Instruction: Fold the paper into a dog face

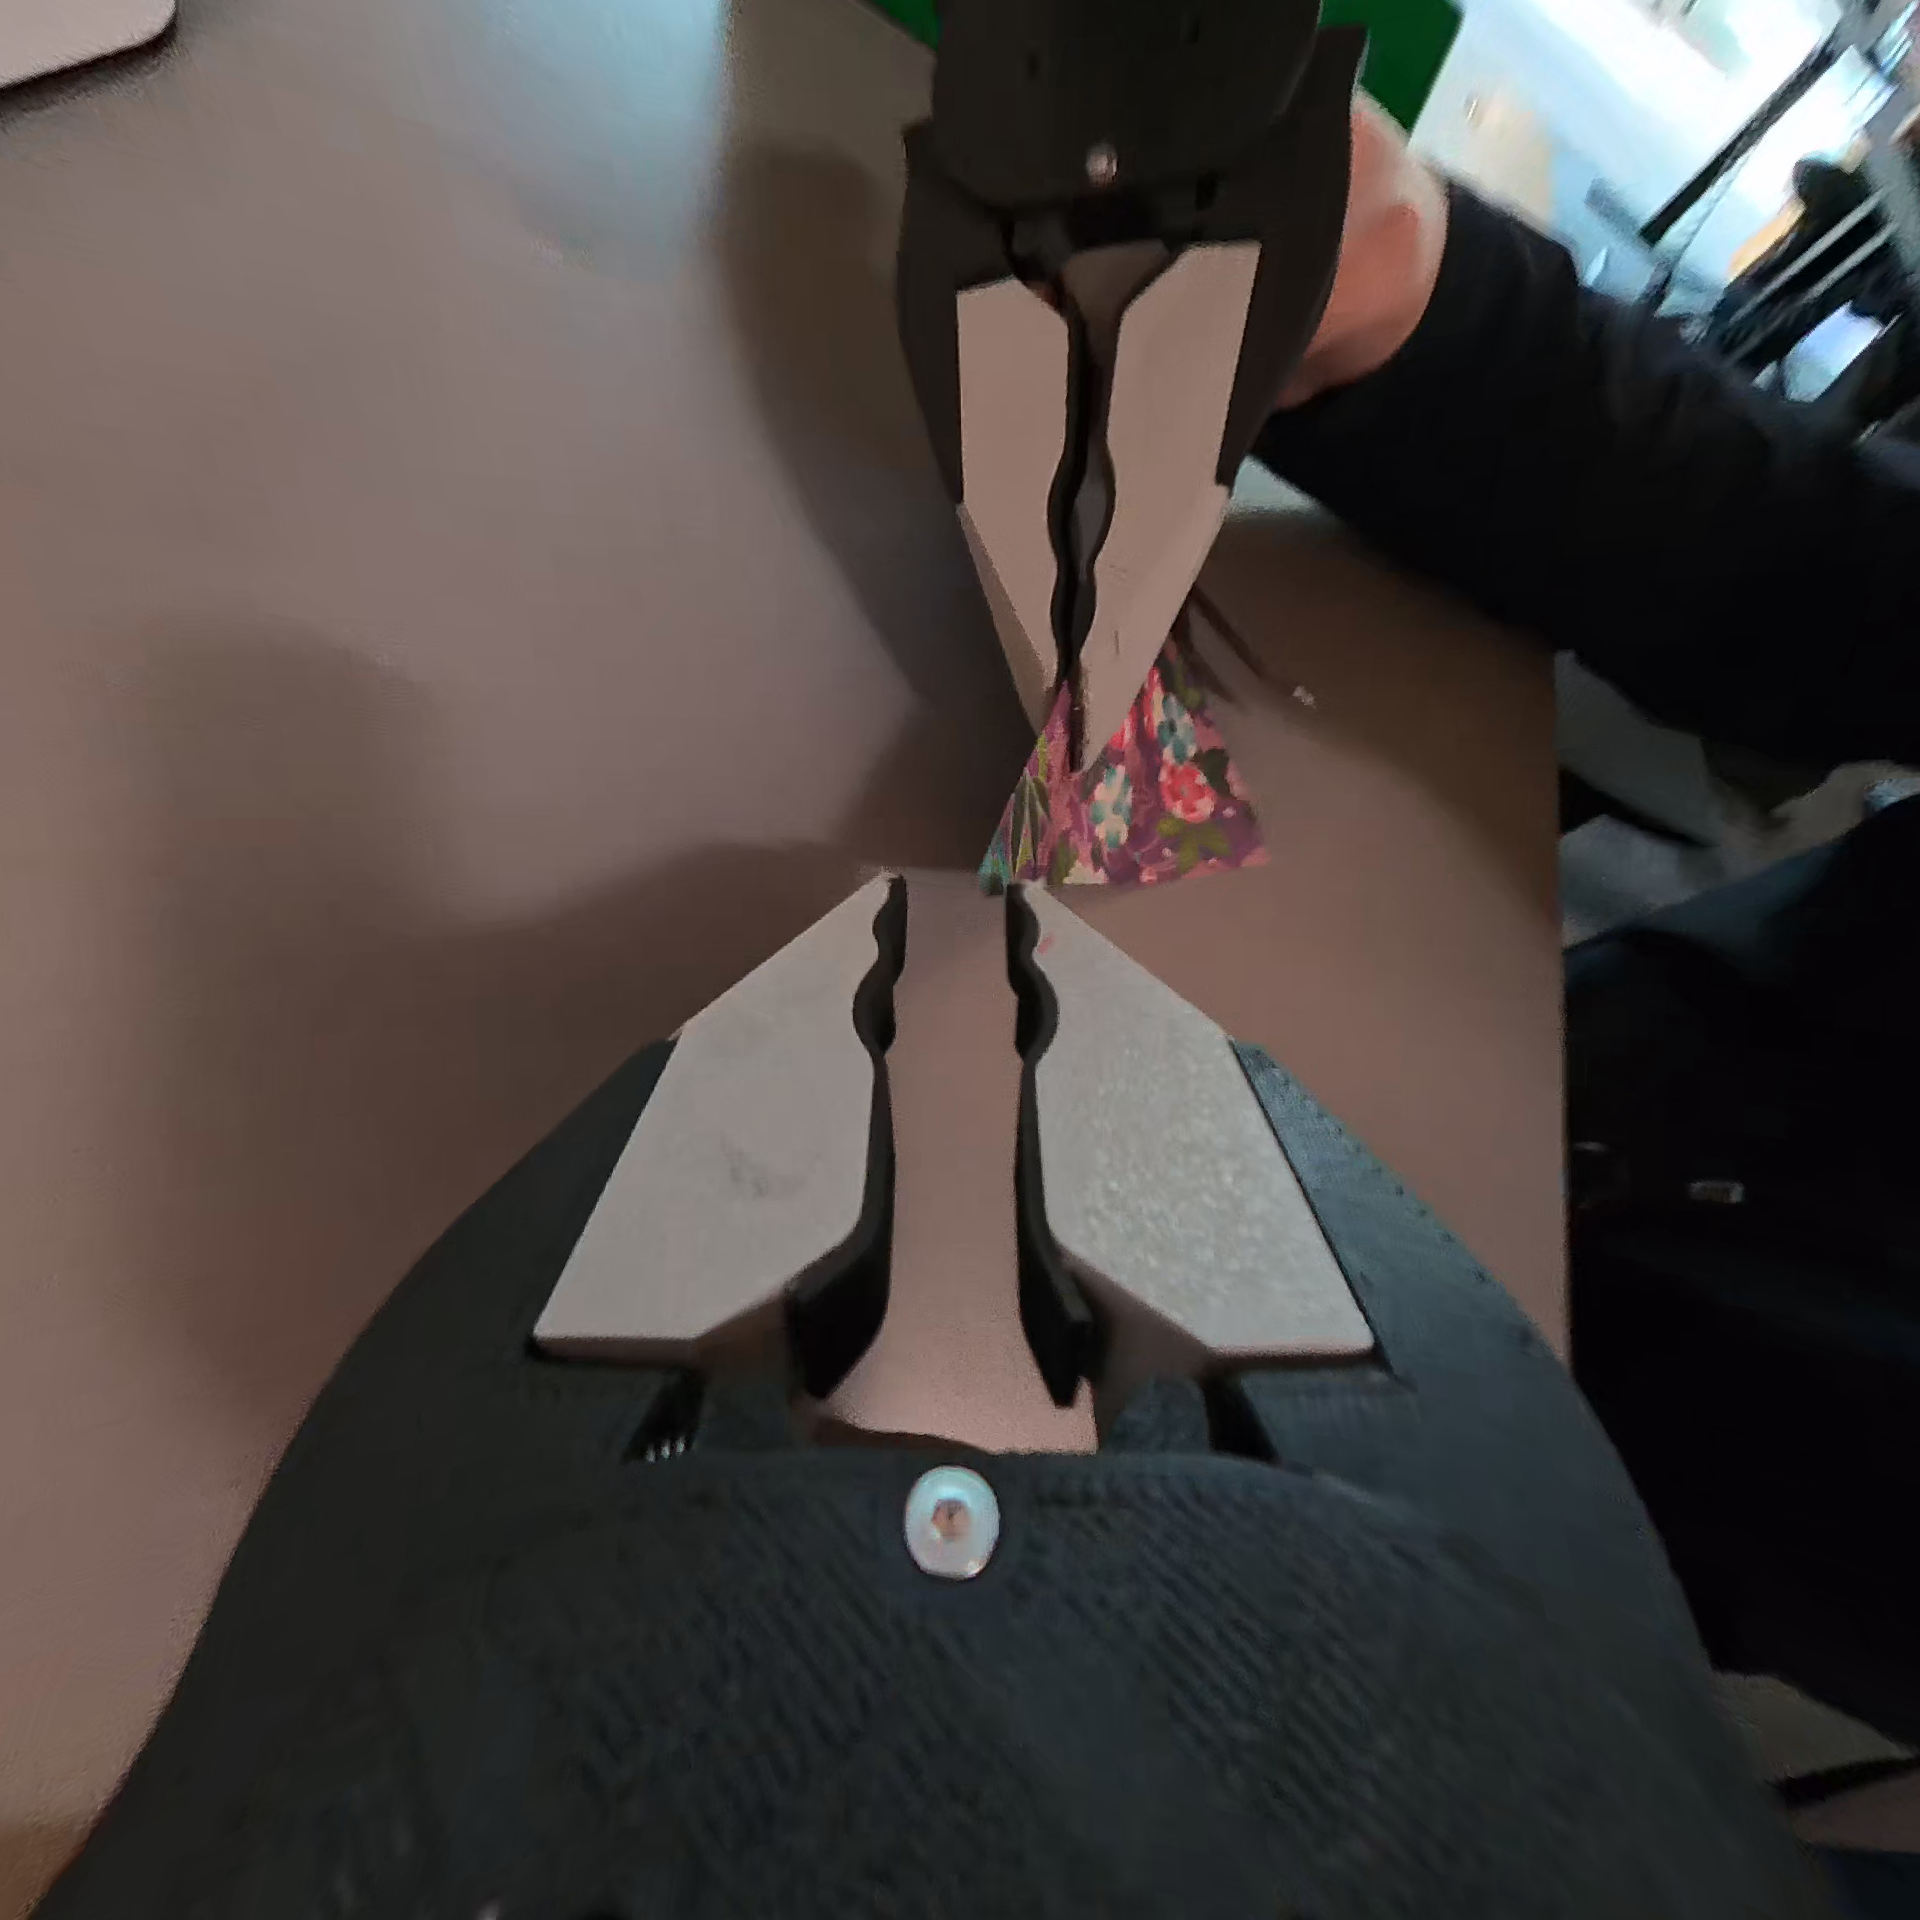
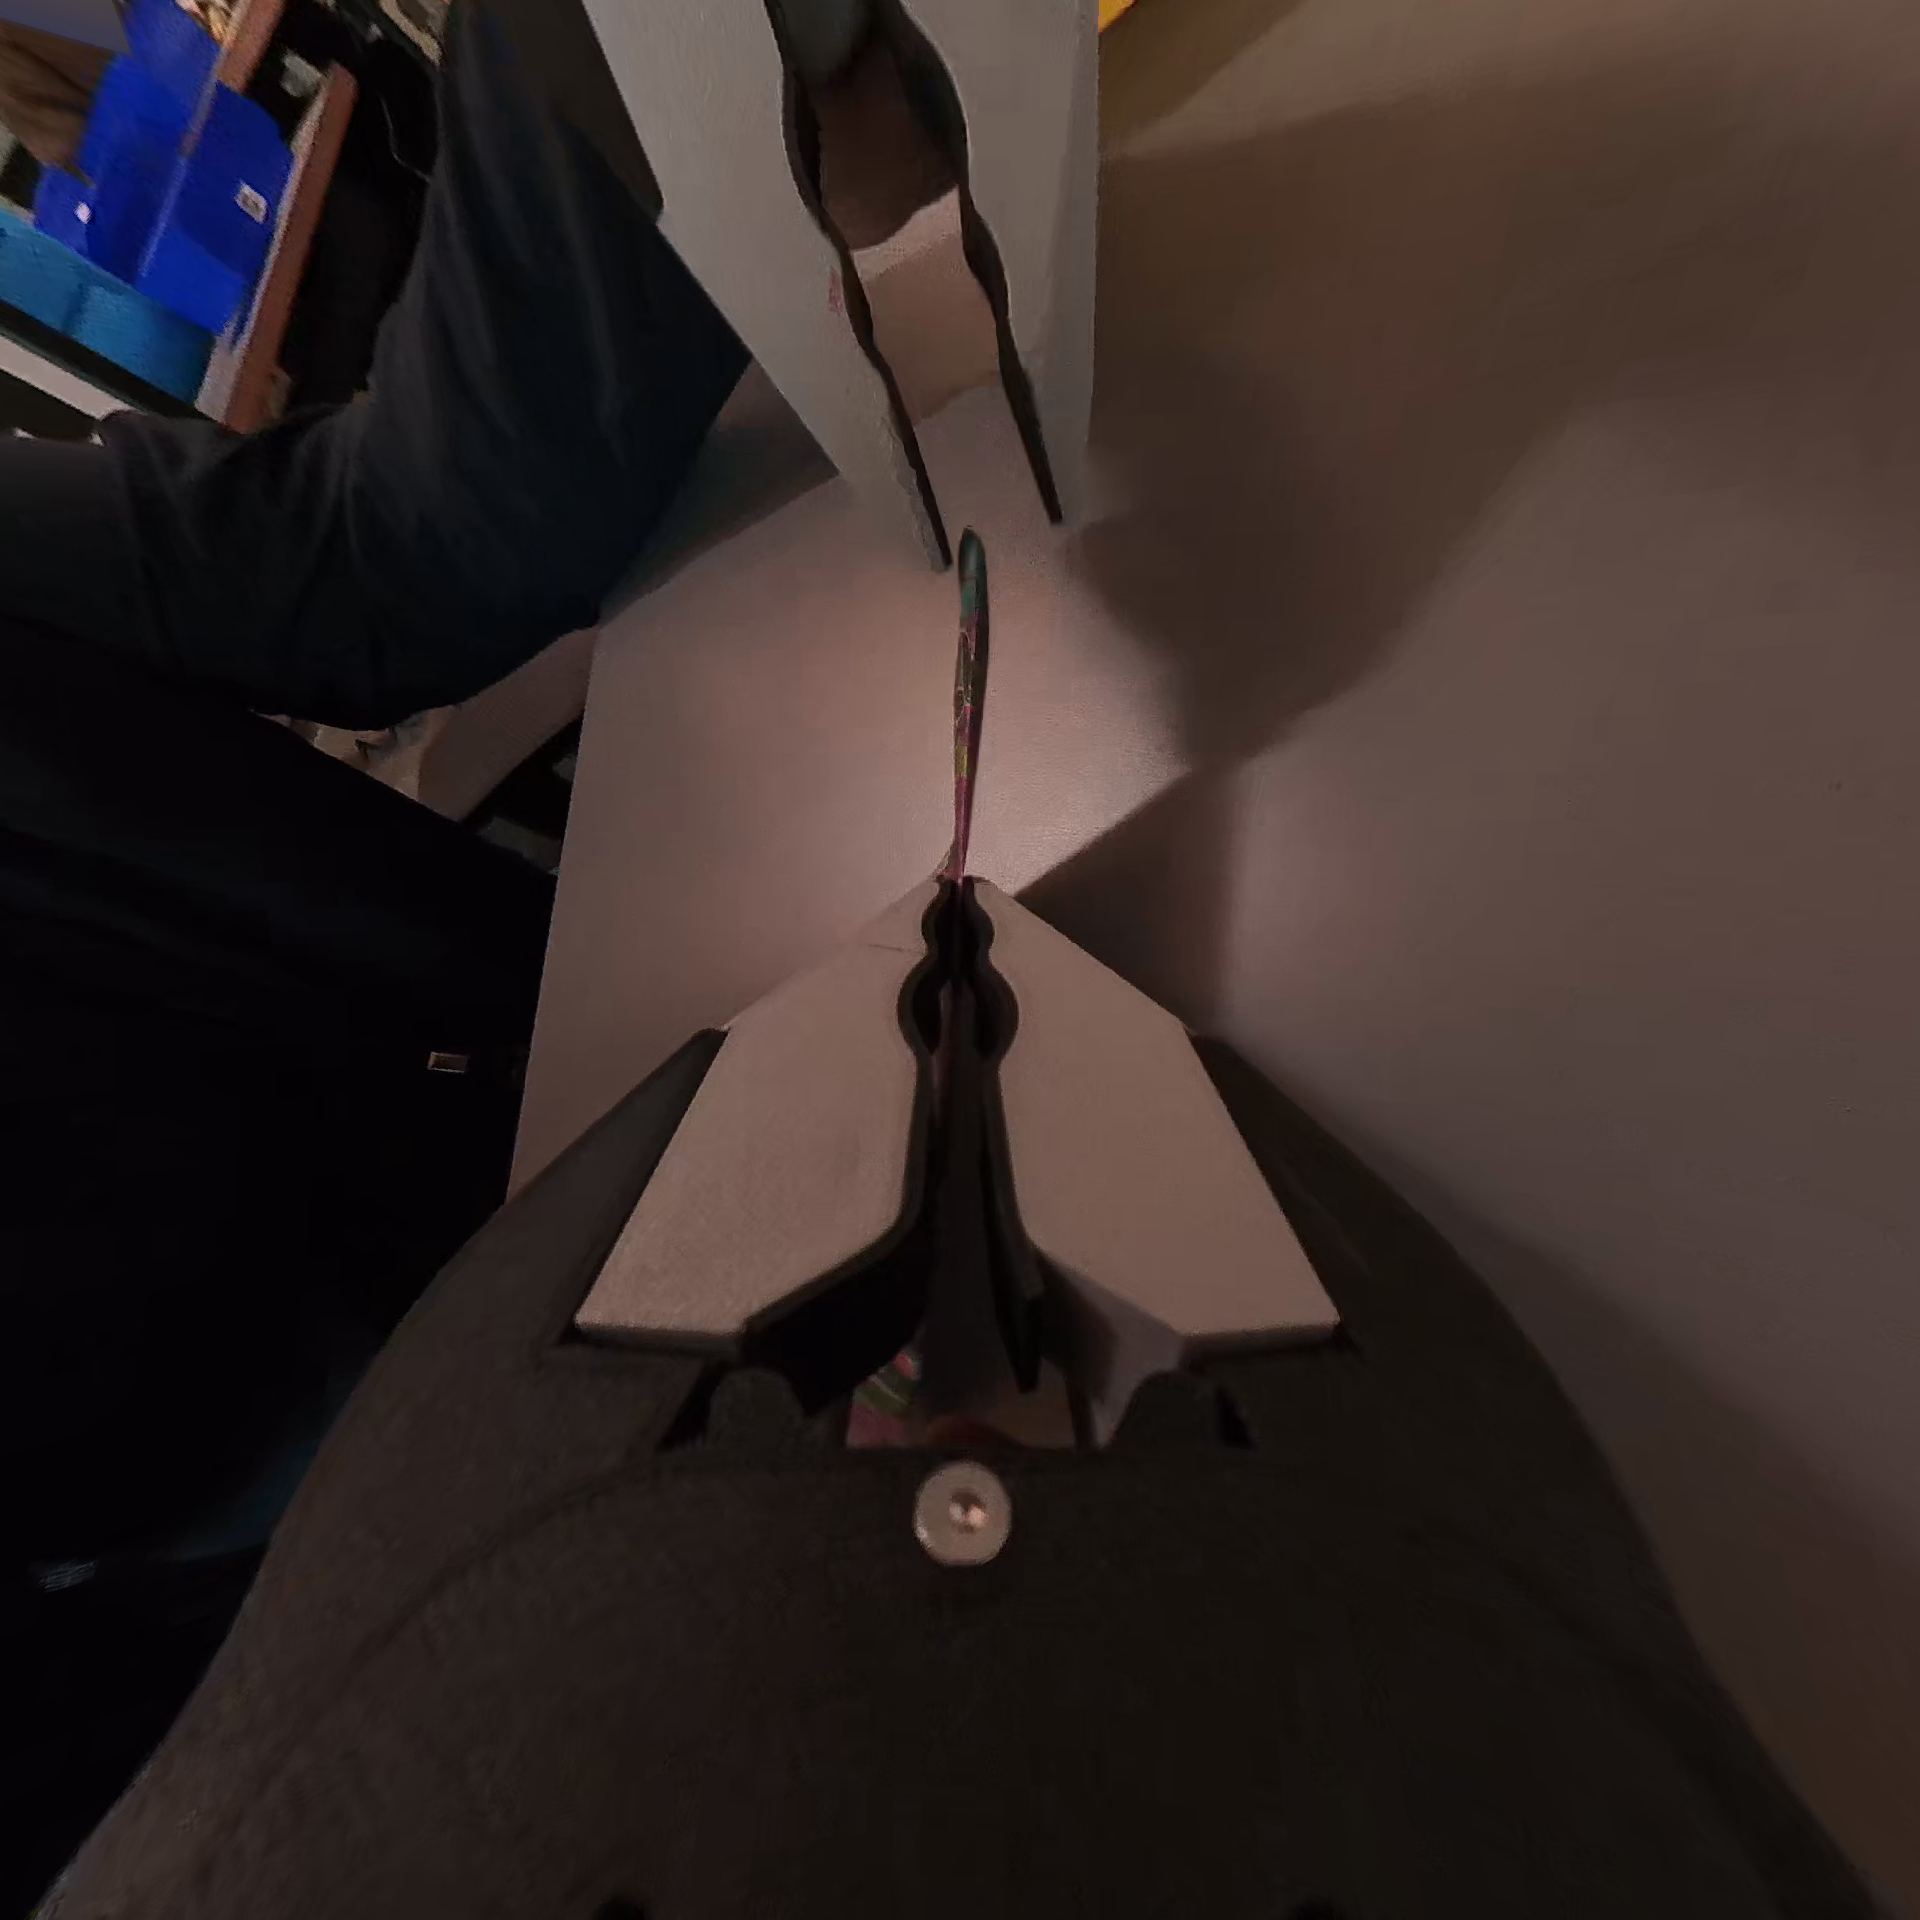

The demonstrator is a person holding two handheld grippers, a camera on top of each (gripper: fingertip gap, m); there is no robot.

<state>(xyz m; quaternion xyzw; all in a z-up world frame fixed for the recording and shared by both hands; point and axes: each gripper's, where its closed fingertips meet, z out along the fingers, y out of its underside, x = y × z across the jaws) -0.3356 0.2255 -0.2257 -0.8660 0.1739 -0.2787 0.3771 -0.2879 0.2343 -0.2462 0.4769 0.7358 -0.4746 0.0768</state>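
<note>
The folded paper (image 1: 1143, 800), purple with a floral print, is held above the table (image 1: 416, 520). My right gripper (image 2: 958, 883) is shut on it; the paper (image 2: 971, 675) shows edge-on, running forward from the closed pads. In the left wrist view the right gripper (image 1: 1070, 707) comes in from above and pinches the paper's upper part. My left gripper (image 1: 951, 894) is open, with the paper's lower corner just in front of its right fingertip (image 1: 1013, 909), not pressed. In the right wrist view the left gripper (image 2: 997, 535) stands open by the paper's far tip.
A person's dark sleeve (image 1: 1610, 468) and hand (image 1: 1382, 260) hold the right gripper. The table's edge (image 1: 1558, 935) runs down the right side. Blue bins (image 2: 156, 208) stand beyond the table. A white object (image 1: 62, 31) lies at the far left corner. The gap from one gripper's tips to the other's is roughly 6 cm.
</note>
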